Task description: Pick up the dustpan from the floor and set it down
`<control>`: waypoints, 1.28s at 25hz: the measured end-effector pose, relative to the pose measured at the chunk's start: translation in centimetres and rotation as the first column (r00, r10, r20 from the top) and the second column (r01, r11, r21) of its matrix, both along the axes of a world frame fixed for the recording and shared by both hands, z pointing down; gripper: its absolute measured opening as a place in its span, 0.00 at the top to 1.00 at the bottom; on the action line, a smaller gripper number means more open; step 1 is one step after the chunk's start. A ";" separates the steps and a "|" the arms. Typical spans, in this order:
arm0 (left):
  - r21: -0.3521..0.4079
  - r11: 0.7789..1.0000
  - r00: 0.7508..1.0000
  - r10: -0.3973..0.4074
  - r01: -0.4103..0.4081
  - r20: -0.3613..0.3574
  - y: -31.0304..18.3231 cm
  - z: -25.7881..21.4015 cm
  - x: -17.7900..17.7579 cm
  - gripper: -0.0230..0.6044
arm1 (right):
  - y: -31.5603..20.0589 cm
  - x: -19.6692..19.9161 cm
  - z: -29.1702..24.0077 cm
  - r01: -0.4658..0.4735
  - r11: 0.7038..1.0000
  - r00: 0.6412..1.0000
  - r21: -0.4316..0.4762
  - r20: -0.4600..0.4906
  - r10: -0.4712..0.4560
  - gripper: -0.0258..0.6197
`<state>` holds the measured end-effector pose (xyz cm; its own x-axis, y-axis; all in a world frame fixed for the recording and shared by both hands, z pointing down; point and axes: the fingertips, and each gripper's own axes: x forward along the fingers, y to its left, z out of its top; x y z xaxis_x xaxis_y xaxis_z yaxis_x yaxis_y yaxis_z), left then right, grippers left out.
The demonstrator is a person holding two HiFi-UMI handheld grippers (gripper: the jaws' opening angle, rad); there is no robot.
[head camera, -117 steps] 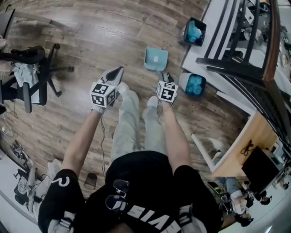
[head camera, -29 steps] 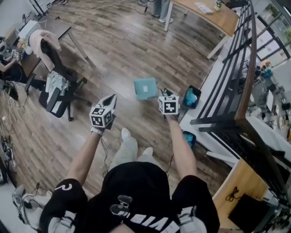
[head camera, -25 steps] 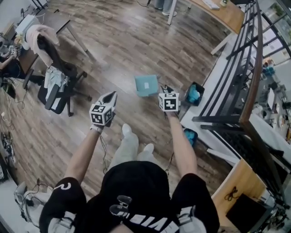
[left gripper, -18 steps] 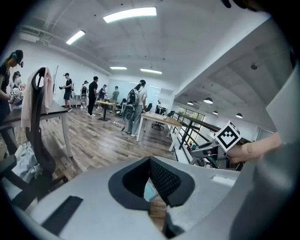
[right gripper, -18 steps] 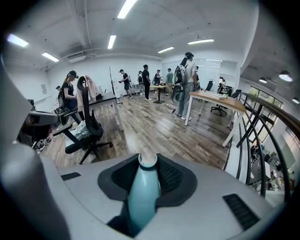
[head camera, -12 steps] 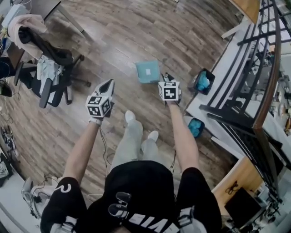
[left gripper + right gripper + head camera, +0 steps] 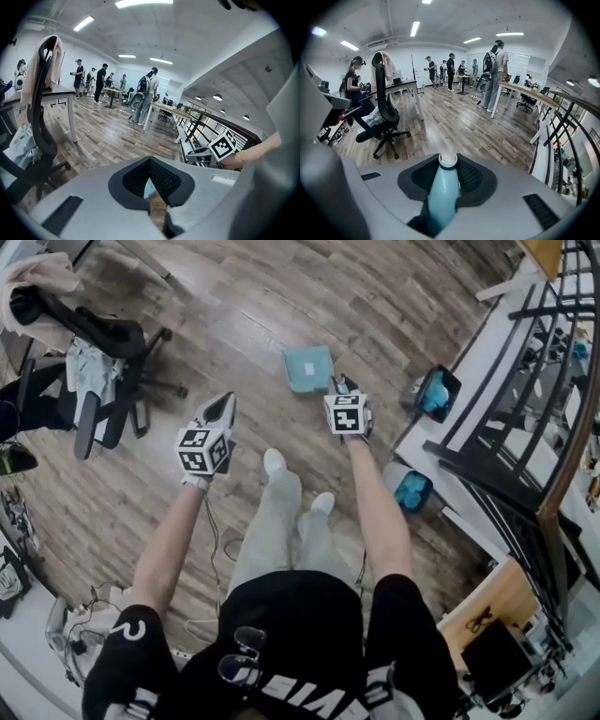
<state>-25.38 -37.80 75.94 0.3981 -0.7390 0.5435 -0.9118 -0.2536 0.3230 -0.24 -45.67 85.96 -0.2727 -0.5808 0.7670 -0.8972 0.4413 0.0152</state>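
Observation:
The teal dustpan hangs over the wood floor just ahead of my right gripper. In the right gripper view that gripper is shut on the dustpan's teal handle, which runs up between the dark pads. My left gripper is to the left of the dustpan and apart from it, at about the same height. Its jaws stand together with nothing between them. A sliver of the teal dustpan shows beyond them. Whether the pan touches the floor I cannot tell.
A black office chair draped with clothes stands at the left. Two black bins with blue contents sit by a dark railing on the right. My white shoes are below the dustpan. Several people stand far off.
Both grippers have sunk toward the floor, the right one still carrying the dustpan. Earlier the pan had been raised off the floor.

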 end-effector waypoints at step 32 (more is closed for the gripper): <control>0.078 0.997 0.998 -0.023 0.018 0.053 6.6 -9.7 5.8 0.97 | 9.4 3.8 -16.0 0.061 0.985 0.982 0.159 0.166 -0.088 0.96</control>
<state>-19.54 -31.25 66.28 0.3540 -0.7875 0.5045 -0.9327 -0.2571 0.2531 3.58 -36.23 69.93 -0.4400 -0.6604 0.6085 -0.8568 0.5117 -0.0641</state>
